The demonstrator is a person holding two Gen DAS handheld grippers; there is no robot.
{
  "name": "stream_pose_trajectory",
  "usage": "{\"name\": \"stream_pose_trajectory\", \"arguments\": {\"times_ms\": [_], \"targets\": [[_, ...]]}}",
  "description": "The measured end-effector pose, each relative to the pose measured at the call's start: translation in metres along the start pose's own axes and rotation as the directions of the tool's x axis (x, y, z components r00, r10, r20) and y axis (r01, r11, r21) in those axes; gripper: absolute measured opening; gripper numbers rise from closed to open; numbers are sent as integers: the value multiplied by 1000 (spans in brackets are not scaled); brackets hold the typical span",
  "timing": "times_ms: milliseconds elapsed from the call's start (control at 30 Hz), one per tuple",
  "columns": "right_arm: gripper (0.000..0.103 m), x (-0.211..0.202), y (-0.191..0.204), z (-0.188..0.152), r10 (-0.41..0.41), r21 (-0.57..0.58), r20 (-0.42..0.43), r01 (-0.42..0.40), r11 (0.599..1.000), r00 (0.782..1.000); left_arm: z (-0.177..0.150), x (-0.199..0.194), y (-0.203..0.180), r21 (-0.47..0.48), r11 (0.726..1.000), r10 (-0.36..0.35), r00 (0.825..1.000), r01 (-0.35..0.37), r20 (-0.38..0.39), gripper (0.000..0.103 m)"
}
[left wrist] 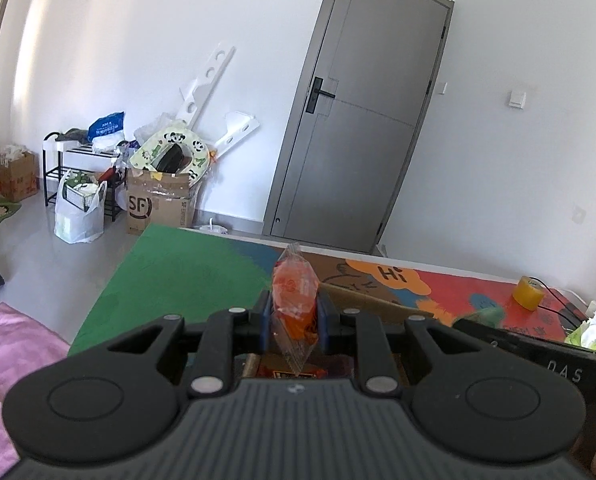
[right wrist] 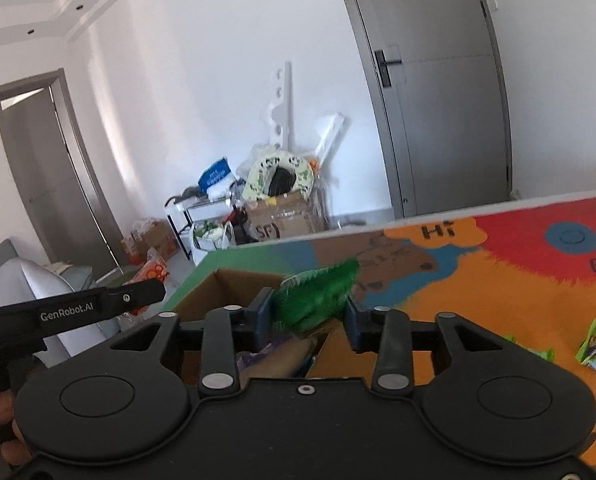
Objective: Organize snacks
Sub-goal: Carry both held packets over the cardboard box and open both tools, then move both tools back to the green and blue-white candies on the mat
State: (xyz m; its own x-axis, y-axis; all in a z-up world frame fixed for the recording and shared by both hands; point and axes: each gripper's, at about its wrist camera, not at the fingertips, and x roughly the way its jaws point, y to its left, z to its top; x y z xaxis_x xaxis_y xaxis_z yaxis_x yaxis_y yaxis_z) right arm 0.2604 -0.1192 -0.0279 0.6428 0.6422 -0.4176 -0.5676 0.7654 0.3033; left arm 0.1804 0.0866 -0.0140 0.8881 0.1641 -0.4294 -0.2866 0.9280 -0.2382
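A home: grey door [left wrist: 362,112], shoe rack [left wrist: 63,160], delivery box [left wrist: 157,204], colourful play-mat table [right wrist: 478,280].

Brightness: bright daylight in both views, white walls [left wrist: 117,40] nearly washed out.
Light source: appears to enter from the left, a pale band falling across the left wall.
Shadows: soft; gripper bodies dark, little surface detail.
Glare: mild sheen on the grey door [right wrist: 438,80] and floor [left wrist: 37,248].
Blur: green snack packet [right wrist: 318,296] smeared by motion in the right wrist view; orange snack packet [left wrist: 295,300] sharp in the left wrist view.
Distortion: strong fisheye bowing of door frames and table edge [right wrist: 418,220], dark vignette at corners.
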Motion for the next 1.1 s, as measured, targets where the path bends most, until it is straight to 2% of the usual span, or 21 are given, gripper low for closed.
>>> {"name": "stream_pose_trajectory", "arguments": {"times_ms": [433,600,667,833,967,1033,1100], "targets": [[48,-6,-6,1,-17,13,7,17,1000,1000,1,23,0,0,1000,-18,999,18,-34,22],[48,-9,-20,-1,-50,39,4,49,998,999,3,33,-3,10,1000,-27,998,28,-53,22],[48,-12,-26,-3,-63,55,2,63,997,998,3,34,-6,16,1000,-23,998,24,-52,27],[48,-20,-38,-8,-88,86,1,87,992,996,1,30,-9,15,1000,-3,998,4,-57,54],[48,-29,-43,-13,-88,112,7,86,990,996,-2,21,-11,20,999,31,998,-30,-51,62],[50,-34,-44,-16,-91,122,9,89,989,996,-3,15,-13,24,999,47,998,-46,-46,69],[53,-37,-47,-19,-97,130,8,95,987,995,-4,8,-16,31,998,53,998,-52,-34,73]]}}
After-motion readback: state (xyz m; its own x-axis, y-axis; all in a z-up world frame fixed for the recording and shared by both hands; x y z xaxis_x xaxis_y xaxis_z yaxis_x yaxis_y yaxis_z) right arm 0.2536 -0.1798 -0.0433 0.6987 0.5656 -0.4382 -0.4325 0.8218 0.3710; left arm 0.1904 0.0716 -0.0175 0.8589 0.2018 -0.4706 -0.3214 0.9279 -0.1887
